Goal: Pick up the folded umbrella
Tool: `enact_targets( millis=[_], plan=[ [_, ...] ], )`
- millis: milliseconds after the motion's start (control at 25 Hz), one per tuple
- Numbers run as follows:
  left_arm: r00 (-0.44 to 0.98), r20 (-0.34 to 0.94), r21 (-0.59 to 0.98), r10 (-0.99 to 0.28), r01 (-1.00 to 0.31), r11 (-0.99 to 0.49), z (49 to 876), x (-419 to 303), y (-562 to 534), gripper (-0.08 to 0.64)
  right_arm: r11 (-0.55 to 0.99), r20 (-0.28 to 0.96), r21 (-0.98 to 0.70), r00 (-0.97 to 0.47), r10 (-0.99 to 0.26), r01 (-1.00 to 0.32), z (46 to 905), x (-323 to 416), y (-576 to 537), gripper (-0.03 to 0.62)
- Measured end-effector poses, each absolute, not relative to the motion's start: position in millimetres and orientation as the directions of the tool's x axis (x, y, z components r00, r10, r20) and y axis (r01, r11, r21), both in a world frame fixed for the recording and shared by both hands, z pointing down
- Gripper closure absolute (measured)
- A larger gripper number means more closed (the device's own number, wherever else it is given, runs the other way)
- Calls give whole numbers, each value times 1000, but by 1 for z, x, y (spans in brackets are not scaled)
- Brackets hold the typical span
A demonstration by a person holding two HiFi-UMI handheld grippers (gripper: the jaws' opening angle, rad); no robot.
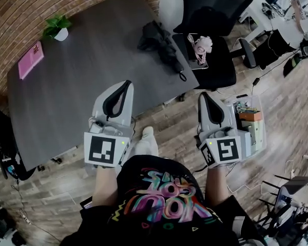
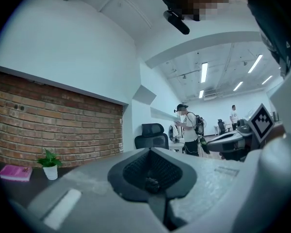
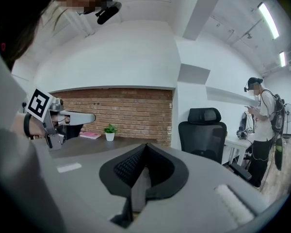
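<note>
On the table [image 1: 82, 86], far right edge, lies the folded umbrella [image 1: 161, 44], ungrasped. My left claw [image 1: 125, 83] and right claw [image 1: 203, 94] are closed, empty, well short; I should open one before straddling its bundle.

Open-plan office, possibly a lab workspace: a long dark grey table [image 1: 66, 86] stands by a brick wall [image 3: 131, 113], with black swivel chairs [image 1: 215, 29] alongside and a wood-plank floor [image 1: 287, 111] underfoot. Strip lights [image 2: 204, 72] run across a high white ceiling, and a person wearing a backpack [image 3: 260, 125] stands by a white desk [image 3: 233, 141] further back. Desk clutter noted: potted plant [image 1: 58, 28], pink notebook [image 1: 31, 59].
</note>
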State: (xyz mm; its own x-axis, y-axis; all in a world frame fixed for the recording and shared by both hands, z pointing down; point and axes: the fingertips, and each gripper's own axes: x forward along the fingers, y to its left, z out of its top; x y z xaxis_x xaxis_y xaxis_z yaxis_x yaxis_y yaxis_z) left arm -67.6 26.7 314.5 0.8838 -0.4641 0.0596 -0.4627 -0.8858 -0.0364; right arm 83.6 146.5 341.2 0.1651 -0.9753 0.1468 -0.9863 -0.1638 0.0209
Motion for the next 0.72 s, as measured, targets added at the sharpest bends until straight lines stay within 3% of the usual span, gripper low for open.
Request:
enact_targets(
  millis=[720],
  plan=[
    [884, 75, 0, -461, -462, -887, 327, -46, -40, 558, -144, 192, 20, 145, -971, -989, 356, 101, 72, 594]
  ],
)
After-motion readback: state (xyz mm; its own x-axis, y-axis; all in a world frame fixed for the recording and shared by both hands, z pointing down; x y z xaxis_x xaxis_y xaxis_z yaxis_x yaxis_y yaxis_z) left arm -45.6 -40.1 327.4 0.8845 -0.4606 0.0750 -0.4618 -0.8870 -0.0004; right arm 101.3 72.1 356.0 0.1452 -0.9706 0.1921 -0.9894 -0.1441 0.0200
